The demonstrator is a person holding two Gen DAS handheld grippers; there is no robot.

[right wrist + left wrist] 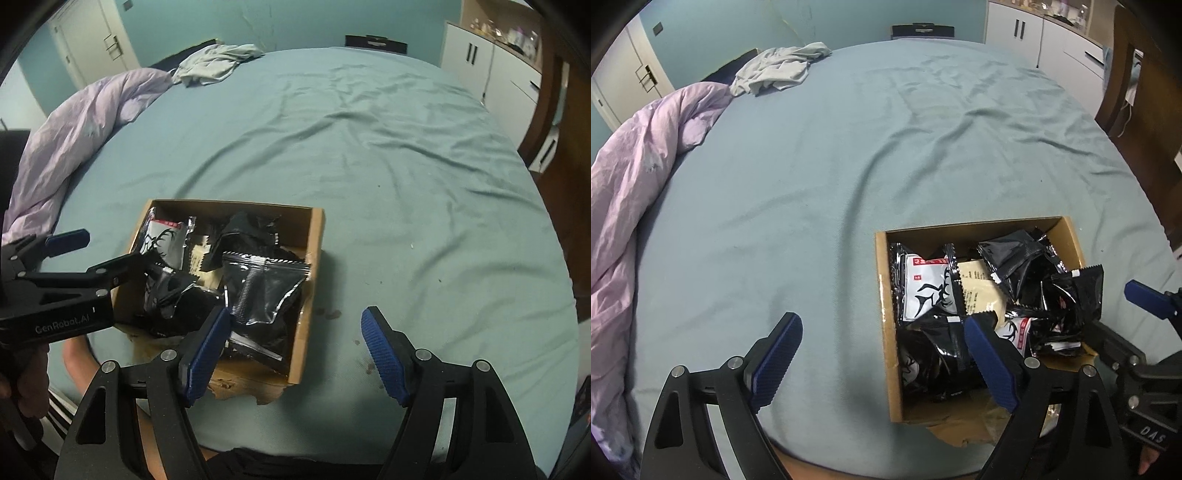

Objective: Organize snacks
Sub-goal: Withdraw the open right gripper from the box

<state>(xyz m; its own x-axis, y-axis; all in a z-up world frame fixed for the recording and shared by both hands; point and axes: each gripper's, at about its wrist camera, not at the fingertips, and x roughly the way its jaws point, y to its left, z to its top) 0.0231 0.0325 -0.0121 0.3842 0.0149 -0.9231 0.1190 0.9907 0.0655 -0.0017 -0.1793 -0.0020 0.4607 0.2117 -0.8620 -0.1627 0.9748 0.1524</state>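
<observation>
Snack packets piled in a cardboard box on the bed, both grippers over it, nothing held.

The box [975, 230] sits on the teal sheet [812, 184], stuffed with black foil packets [266, 288]. Left gripper [882, 358] straddles its left wall, jaws spread; right gripper [295, 354] straddles its right wall, jaws parted. Lilac quilt [635, 184] bunched further left.

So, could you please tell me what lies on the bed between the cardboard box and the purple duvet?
Nothing: in the left wrist view only bare blue sheet lies between the cardboard box and the purple duvet.
</observation>
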